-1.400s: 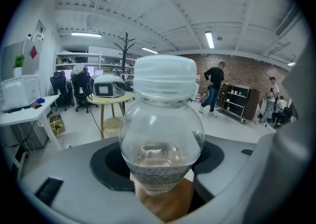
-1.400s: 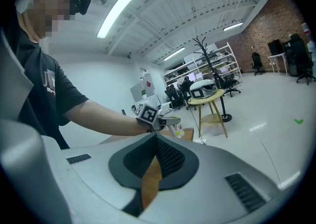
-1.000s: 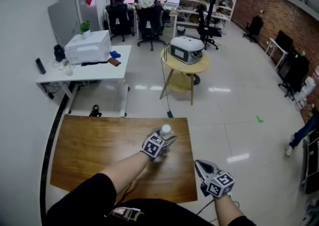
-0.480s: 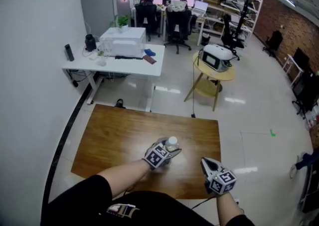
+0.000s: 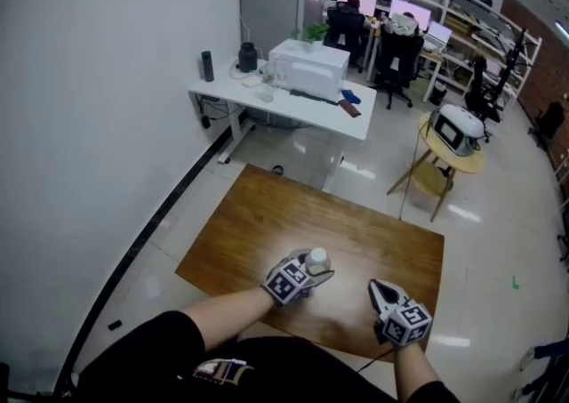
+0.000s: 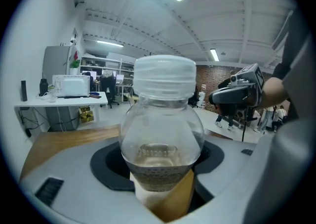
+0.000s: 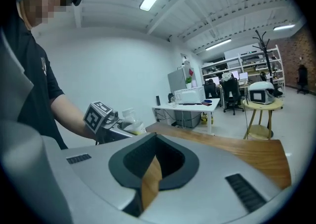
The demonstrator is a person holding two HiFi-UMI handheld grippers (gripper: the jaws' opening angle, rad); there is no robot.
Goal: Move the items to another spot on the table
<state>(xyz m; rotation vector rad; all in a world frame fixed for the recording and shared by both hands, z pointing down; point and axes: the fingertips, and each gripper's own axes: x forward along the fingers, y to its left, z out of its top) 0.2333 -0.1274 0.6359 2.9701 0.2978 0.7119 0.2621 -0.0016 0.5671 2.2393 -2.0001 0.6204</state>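
One clear bottle (image 6: 160, 129) with a white cap is the thing being moved. It stands upright between the fingers (image 6: 64, 168) of the left gripper (image 5: 316, 273), which are closed on its body just below the rounded shoulder, with a dark pad on each side. Gripping the wider body rather than the cap probably keeps the bottle from swinging or tipping as it travels. Its upper part looks empty. A pale label hides the lower part, so I cannot tell how much liquid it holds.

From the head view, the bottle is over the near middle of the wooden table (image 5: 267, 223), closer to the person's edge than to the far one. No view shows its base, so I cannot tell whether it rests on the wood or is lifted off it.

To the right, the right gripper (image 5: 375, 287) hangs over the near right part of the table, near the bottle but apart from it. Its fingers are drawn together with nothing between them, and only a sliver of wood shows through the slit. One gripper is enough for a small bottle, so this one seems to be parked out of the way.

Bare wood stretches beyond the bottle towards the far edge, which leaves plenty of room for a new spot.
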